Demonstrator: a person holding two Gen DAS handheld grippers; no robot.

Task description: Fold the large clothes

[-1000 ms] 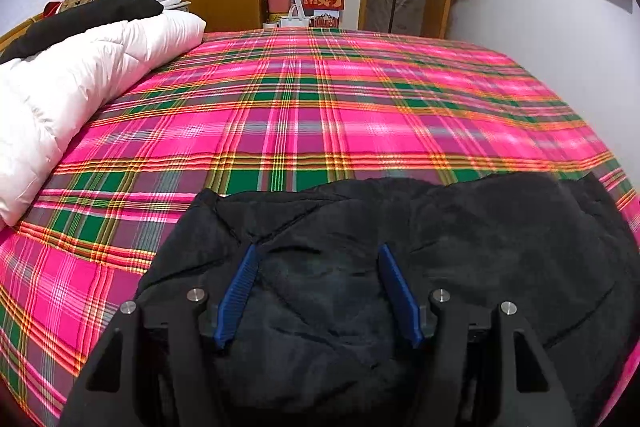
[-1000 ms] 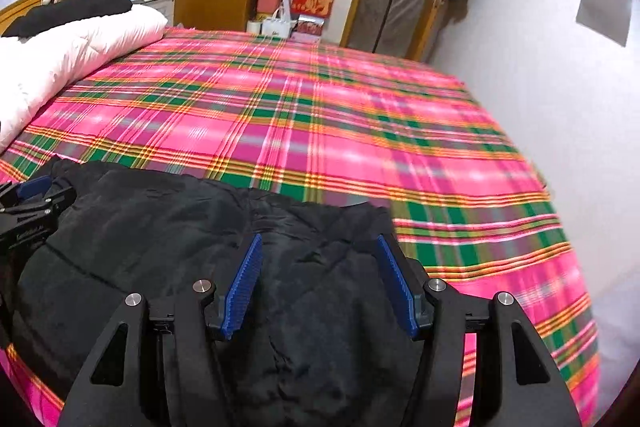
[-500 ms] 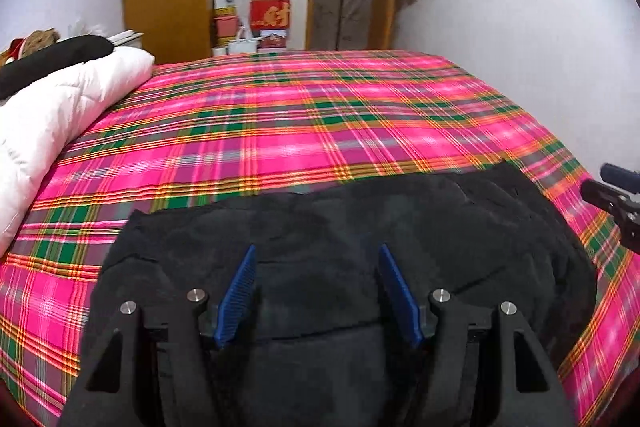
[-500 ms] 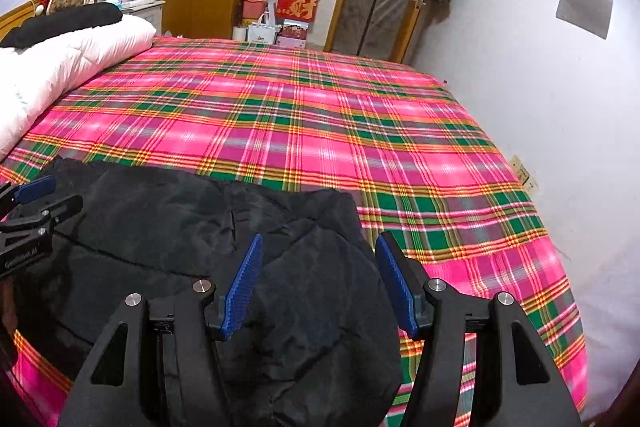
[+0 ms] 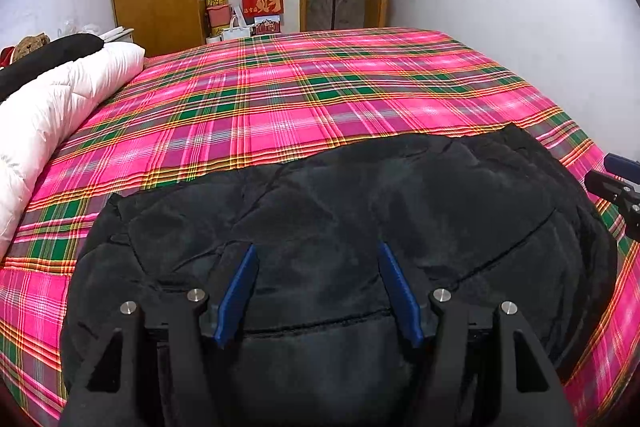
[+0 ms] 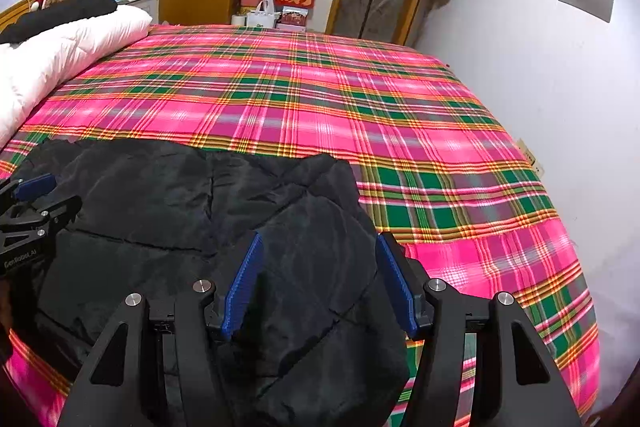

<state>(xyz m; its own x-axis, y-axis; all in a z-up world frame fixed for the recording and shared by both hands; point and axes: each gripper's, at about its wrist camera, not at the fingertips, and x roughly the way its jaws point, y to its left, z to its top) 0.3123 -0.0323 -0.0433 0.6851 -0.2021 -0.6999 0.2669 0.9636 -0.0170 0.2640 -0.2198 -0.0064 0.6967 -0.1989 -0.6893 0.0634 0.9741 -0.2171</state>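
Left wrist view: one bulky black quilted jacket lies on the near part of the pink plaid bedsheet. The left gripper hovers above it, jaws wide, empty (pinch a hem next, not padding).

Right wrist view: the right gripper gapes, empty, over the jacket's right end. Two grippers, one jacket.

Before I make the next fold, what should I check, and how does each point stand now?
1. Left gripper open: ok.
2. Right gripper open: ok.
3. Jacket lies on the bed, not hanging off: cannot tell, its near edge is hidden.
4. Free bed behind the jacket for a fold: ok.
5. Jacket flat: not ok, its right end is bunched.
6. Quilt apart from the jacket: ok.
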